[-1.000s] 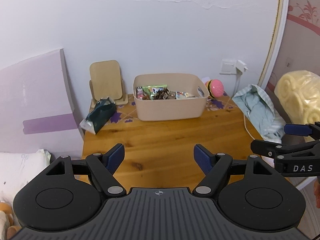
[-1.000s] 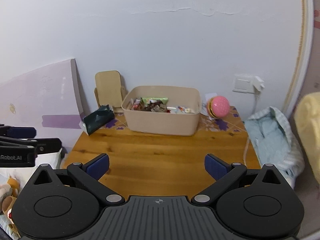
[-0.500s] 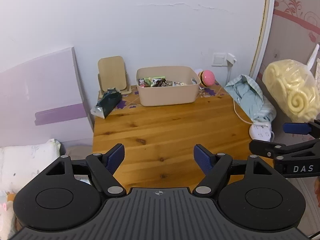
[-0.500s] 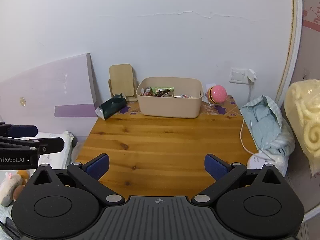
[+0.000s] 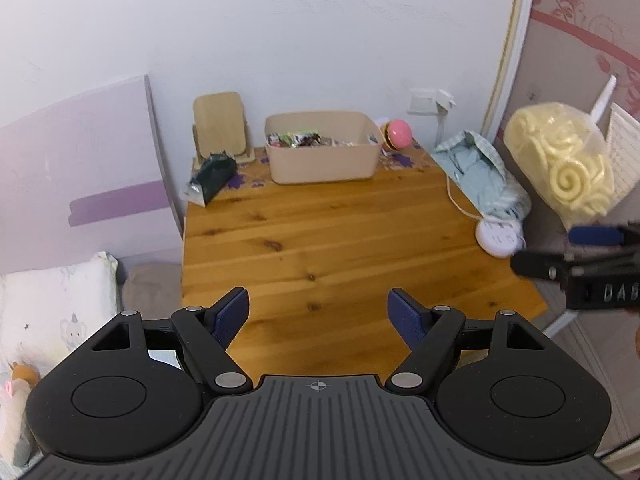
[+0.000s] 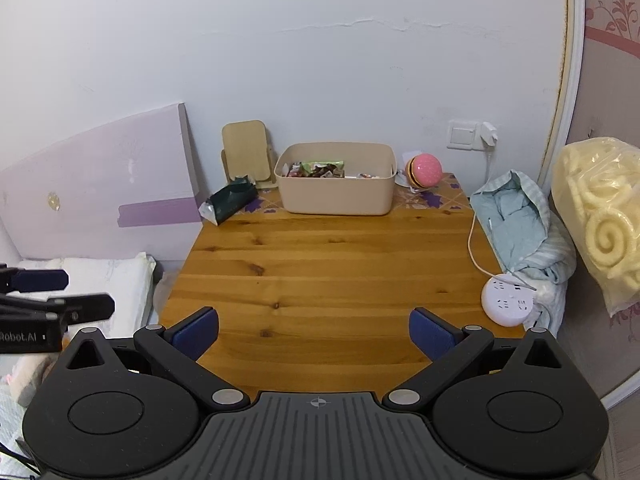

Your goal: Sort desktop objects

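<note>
Beige bin [image 6: 336, 194] holds the snacks; worktop [image 6: 328, 276] mostly bare, both grippers' fingers [image 5: 232, 314] [image 6: 196, 330] wide, empty; sorting looks nearly done.

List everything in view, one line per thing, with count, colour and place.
table: 1, wood brown, centre
bin: 1, beige, back of table, holds snack packets
snack packets: several, mixed colours, in bin
dark pouch: 1, dark green, back left of table
wooden stand: 1, light wood, against wall left of bin
ball: 1, pink, right of bin
power strip: 1, white, round, right edge of table
cloth bag: 1, pale blue, right edge of table
wall socket: 1, white, wall, plug in it
foam bag: 1, pale yellow, far right
board: 1, lilac, leaning at left
pillow: 1, white, lower left
left gripper: 1, black with blue pads, open, empty
right gripper: 1, same, open, empty
</note>
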### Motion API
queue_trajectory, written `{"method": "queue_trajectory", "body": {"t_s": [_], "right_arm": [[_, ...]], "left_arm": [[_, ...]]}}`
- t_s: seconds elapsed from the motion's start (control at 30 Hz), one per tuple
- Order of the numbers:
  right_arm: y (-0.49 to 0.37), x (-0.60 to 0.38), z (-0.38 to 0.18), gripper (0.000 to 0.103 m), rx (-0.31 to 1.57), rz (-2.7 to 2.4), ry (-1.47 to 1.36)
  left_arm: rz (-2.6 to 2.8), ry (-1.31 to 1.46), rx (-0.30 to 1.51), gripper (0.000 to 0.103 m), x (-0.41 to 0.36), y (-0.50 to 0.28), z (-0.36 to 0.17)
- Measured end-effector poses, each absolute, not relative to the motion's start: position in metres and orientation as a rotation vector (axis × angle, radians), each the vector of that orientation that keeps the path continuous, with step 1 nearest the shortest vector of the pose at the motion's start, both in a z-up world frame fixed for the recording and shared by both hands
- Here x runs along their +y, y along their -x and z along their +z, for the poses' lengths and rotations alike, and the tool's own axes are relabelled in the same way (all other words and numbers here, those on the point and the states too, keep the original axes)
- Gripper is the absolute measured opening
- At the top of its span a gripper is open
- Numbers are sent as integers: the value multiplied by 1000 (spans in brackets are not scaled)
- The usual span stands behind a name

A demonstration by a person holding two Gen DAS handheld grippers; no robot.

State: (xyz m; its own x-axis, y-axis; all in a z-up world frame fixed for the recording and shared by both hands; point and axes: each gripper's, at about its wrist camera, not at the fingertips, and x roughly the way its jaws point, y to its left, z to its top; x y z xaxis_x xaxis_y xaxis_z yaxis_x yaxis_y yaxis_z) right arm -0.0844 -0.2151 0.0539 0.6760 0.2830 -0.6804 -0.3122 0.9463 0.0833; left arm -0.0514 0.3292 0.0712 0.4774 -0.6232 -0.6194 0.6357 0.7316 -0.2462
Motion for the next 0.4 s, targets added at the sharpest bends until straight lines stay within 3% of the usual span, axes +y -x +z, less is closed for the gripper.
{"method": "queue_trajectory", "body": {"t_s": [0.4], "right_arm": [[85, -217, 53, 103, 774, 338, 58]], "left_arm": [[-768, 3, 767, 78, 329, 49, 69]]}}
